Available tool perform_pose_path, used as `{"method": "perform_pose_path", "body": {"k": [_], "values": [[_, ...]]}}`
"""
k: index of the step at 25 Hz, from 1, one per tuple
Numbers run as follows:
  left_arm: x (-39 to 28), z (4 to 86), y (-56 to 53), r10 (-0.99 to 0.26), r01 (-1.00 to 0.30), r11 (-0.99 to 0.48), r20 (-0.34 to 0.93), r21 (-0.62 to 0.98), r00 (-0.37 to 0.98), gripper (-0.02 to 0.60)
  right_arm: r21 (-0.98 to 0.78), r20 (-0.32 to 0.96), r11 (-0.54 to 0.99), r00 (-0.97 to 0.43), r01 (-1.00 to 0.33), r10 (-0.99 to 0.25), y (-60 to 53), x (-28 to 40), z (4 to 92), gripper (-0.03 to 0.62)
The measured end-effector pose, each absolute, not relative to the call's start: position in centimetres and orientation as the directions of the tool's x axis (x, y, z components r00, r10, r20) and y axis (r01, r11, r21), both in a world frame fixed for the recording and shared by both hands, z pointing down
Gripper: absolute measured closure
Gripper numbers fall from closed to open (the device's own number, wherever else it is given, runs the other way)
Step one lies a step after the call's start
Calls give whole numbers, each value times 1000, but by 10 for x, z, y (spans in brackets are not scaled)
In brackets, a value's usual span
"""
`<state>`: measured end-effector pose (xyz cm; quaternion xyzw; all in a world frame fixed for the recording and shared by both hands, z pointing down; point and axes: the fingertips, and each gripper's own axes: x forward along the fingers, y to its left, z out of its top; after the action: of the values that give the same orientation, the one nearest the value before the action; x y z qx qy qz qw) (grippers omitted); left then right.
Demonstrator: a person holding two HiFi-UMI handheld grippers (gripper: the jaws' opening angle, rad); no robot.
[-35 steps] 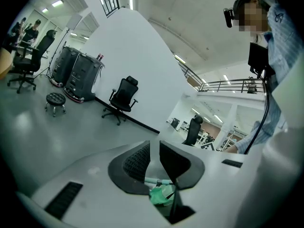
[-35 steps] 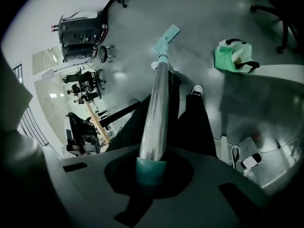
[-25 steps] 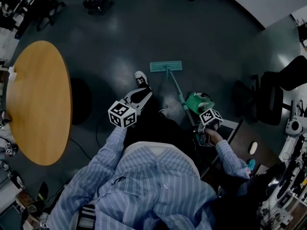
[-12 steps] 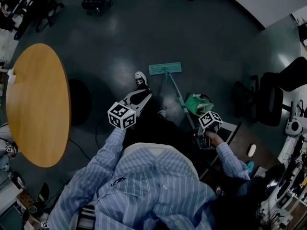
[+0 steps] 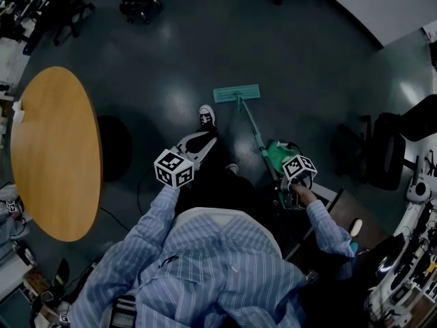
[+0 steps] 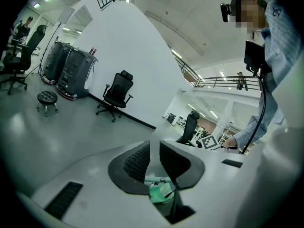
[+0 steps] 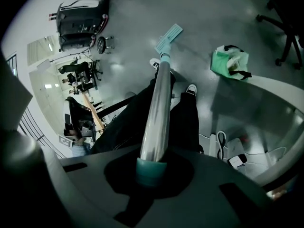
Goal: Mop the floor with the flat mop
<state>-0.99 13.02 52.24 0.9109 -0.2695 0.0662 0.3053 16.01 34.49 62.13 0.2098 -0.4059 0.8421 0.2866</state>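
The flat mop's teal head (image 5: 236, 93) lies flat on the dark floor ahead of my feet. Its metal handle (image 5: 254, 134) slants back to my right gripper (image 5: 285, 191), which is shut on the handle's upper end. In the right gripper view the shiny handle (image 7: 156, 108) runs from the teal end cap at my right gripper (image 7: 152, 167) out to the mop head (image 7: 168, 38). My left gripper (image 5: 196, 141) hovers over my legs, apart from the mop. Its jaws stand almost together in the left gripper view (image 6: 154, 156), with nothing between them.
A green bag (image 5: 278, 152) sits on the floor right beside the handle. My shoe (image 5: 207, 116) is just left of the mop head. A round wooden table (image 5: 54, 156) stands at the left, a stool (image 5: 140, 2) far ahead, and office chairs (image 5: 386, 149) and a desk at the right.
The view has drifted slightly and my front shoe has edged right. The mop head stays at about the same spot. Both grippers keep their places and states.
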Motion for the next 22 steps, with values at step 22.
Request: {"method": "perform_pose_path", "body": {"k": [22], "values": [[-30, 533, -76, -468, -573, -618, 334, 539, 818, 517, -576, 610, -478, -738, -663, 289, 30, 133, 650, 583]]}}
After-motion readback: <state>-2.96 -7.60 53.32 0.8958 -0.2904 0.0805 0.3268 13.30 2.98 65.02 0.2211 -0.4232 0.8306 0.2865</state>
